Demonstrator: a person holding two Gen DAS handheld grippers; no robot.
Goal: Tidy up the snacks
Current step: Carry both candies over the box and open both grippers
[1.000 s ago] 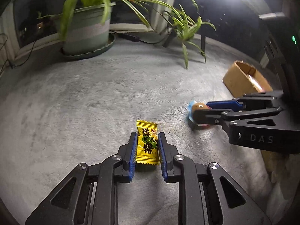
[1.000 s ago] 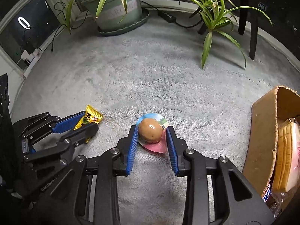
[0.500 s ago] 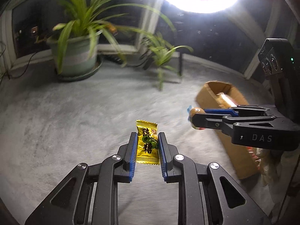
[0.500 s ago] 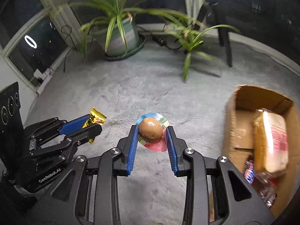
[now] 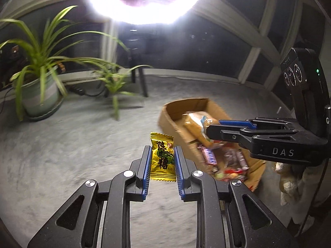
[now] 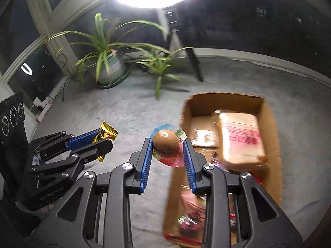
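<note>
Above the grey carpet, the right tool grips a packaged braised egg at the cardboard box rim, nearer than the left tool clamping its upright yellow candy packet leftward.

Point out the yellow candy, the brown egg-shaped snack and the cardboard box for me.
yellow candy (image 5: 162,158), left wrist view, middle of the wrapper's printed face.
brown egg-shaped snack (image 6: 165,142), right wrist view, centre of its rounded brown dome.
cardboard box (image 6: 223,103), right wrist view, inside of the far wall.
</note>
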